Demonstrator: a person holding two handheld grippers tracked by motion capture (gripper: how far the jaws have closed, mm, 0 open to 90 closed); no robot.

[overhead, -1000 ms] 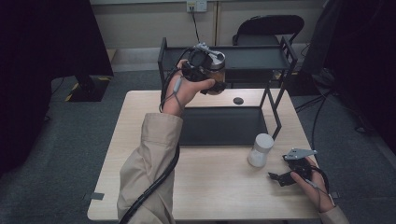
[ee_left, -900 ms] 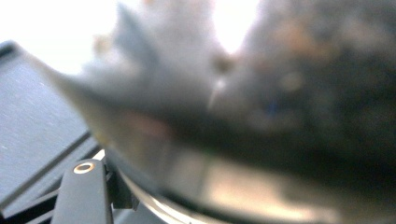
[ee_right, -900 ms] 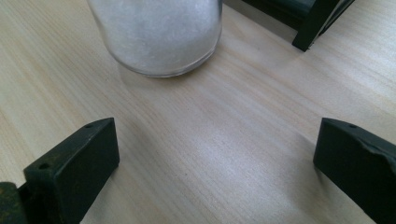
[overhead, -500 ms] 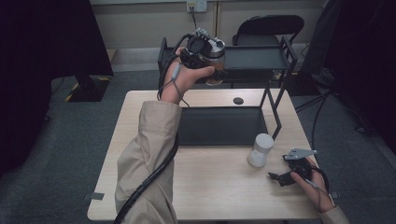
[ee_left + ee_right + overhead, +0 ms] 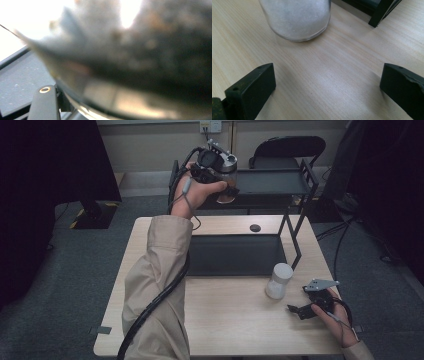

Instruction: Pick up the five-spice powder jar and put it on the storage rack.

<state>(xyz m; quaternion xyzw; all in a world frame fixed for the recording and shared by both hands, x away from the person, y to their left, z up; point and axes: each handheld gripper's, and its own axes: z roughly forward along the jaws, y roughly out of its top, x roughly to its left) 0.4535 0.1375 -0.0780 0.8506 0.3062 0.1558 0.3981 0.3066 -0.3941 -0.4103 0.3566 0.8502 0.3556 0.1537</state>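
My left gripper [image 5: 221, 176] is held high over the left end of the black rack's top shelf [image 5: 272, 184], shut on a glass jar [image 5: 227, 184] with dark brown contents. In the left gripper view that jar [image 5: 140, 62] is a close blur, with one black jaw at the lower left and the grey shelf [image 5: 20, 82] below. My right gripper [image 5: 301, 302] rests open on the table at the front right. Just ahead of its spread jaws stands a clear jar of white powder [image 5: 295, 17], seen with its white lid [image 5: 279, 279] from above.
The rack's lower tray [image 5: 235, 255] lies on the wooden table [image 5: 230, 320], and its right leg [image 5: 296, 245] stands close behind the white jar. A small black disc [image 5: 255, 227] lies at the table's back edge. A dark chair [image 5: 287, 147] stands behind the rack.
My left gripper has lifted the brown jar higher and farther back, over the top shelf. The right gripper and the white jar have stayed still.
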